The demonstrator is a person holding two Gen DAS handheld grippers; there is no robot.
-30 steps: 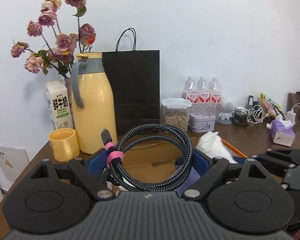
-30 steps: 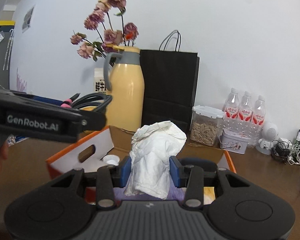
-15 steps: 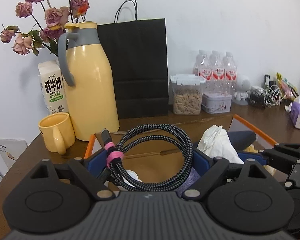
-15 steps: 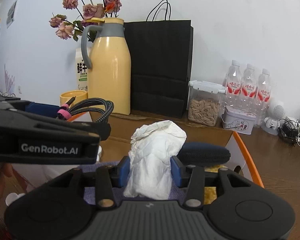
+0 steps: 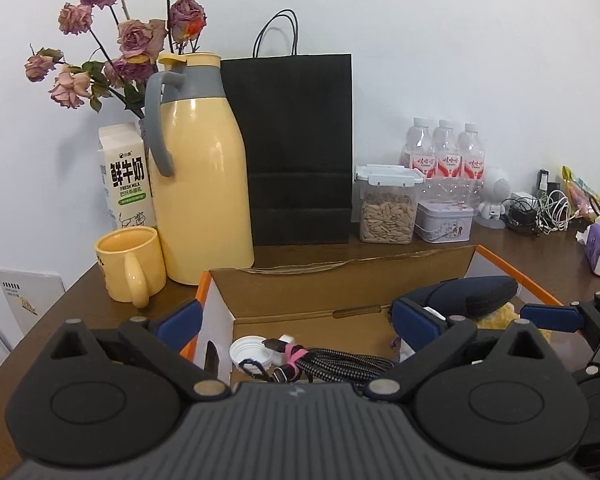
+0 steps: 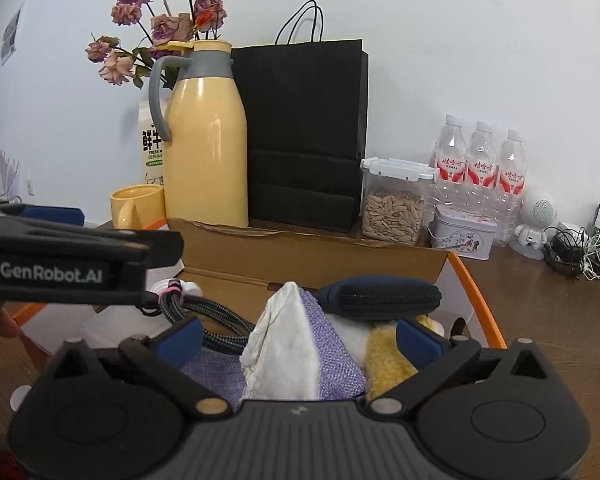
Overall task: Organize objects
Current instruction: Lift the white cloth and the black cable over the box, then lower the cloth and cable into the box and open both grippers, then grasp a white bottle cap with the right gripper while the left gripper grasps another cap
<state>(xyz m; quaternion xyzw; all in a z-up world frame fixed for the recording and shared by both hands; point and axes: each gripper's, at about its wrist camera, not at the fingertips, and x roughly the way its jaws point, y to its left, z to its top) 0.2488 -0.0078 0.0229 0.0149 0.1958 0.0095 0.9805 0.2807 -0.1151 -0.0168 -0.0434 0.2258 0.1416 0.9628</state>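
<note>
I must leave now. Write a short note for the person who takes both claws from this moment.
Left claw: opening, pads clear of the coiled cable, which lies in the cardboard box.
Right claw: opening, pads clear of the white cloth, which rests in the box on a purple cloth.
Done: both items are in the box.
Left: lift both claws out and check the table for more.

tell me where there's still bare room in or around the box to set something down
Free: the cardboard floor at the box's back, behind the coiled cable and white cap. Also bare table right of the orange rim. Crowded: the box's right half, with white cloth, purple cloth and dark case.
</note>
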